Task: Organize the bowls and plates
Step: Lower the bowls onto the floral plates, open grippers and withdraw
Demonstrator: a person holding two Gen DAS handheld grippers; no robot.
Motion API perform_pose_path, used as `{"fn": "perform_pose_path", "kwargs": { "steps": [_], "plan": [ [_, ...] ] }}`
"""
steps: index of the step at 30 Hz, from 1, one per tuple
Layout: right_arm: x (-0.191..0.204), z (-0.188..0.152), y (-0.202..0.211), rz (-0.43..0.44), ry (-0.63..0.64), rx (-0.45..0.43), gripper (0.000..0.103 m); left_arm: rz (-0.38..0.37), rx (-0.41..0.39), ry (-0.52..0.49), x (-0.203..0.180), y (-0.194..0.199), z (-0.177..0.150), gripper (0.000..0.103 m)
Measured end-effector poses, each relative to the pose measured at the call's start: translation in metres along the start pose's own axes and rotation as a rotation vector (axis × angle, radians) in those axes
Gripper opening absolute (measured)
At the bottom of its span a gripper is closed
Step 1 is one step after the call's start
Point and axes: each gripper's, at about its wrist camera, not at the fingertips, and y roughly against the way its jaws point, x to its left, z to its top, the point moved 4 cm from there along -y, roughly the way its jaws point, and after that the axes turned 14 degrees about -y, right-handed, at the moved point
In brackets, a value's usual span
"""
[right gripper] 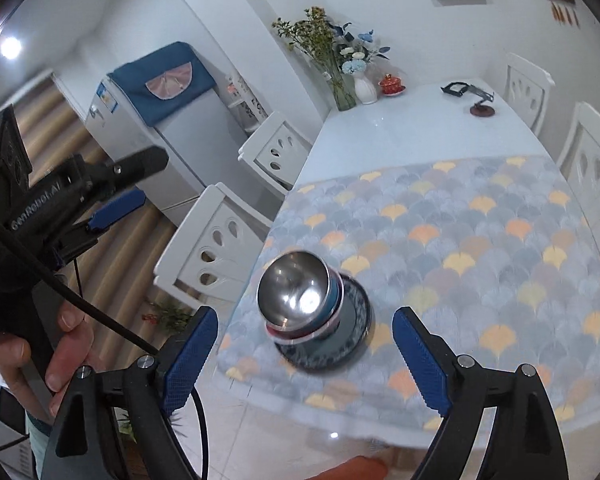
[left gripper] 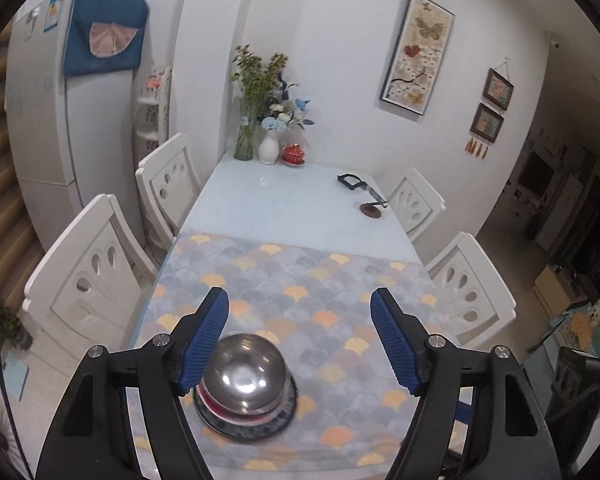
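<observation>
Both left tongs [left gripper: 300, 336] and right tongs [right gripper: 305, 356] gape wide and empty above the shiny steel bowl [left gripper: 244, 376] nested on coloured bowls and a dark patterned plate [left gripper: 246, 420]; an off-centre nudge could topple this leaning stack.

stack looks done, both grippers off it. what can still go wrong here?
1. The steel bowl tops nested bowls that look tilted on the patterned plate; a bump could slide them.
2. The stack sits near the table's left edge, beside a chair, so a knock might send it off.
3. The open left gripper hangs close above.
</observation>
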Motion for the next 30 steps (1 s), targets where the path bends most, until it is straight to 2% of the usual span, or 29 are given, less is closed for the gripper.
{"fn": "perform_pose_path", "kwargs": {
  "steps": [3,6,7,10,12,16,17,19,21,25,30],
  "plan": [
    [-0.007,-0.015,0.021,-0.014,0.023,-0.038,0.088,0.045,0.009,-0.046,-0.024,0.012,-0.012,0.079],
    [-0.008,-0.027,0.033,-0.030,0.046,-0.068,0.088,0.075,0.032,-0.084,-0.038,0.019,-0.024,0.080],
    [-0.008,-0.030,0.036,-0.036,0.052,-0.071,0.088,0.048,0.042,-0.086,-0.040,0.021,-0.027,0.080],
    [-0.006,-0.039,0.035,-0.051,0.062,-0.058,0.092,-0.110,0.032,-0.011,-0.034,0.032,-0.039,0.080],
    [-0.005,-0.044,0.027,-0.065,0.057,-0.032,0.093,-0.113,0.018,0.015,-0.020,0.036,-0.045,0.080],
    [0.002,-0.051,0.009,-0.131,0.059,-0.015,0.092,-0.027,0.017,-0.015,0.006,0.033,-0.057,0.080],
    [0.004,-0.050,0.005,-0.141,0.062,-0.014,0.092,-0.034,0.023,-0.010,0.010,0.032,-0.061,0.080],
    [0.005,-0.049,-0.003,-0.151,0.057,-0.010,0.092,-0.134,0.024,0.014,0.020,0.030,-0.071,0.080],
    [0.002,-0.049,-0.014,-0.178,0.022,0.005,0.092,-0.186,0.030,0.019,0.026,0.029,-0.079,0.081],
    [0.000,-0.052,-0.041,-0.207,-0.043,0.044,0.092,-0.094,0.067,-0.030,0.041,0.018,-0.096,0.081],
    [0.016,-0.054,-0.057,-0.277,-0.008,0.054,0.092,0.027,0.105,-0.045,0.064,0.003,-0.117,0.081]
  ]
}}
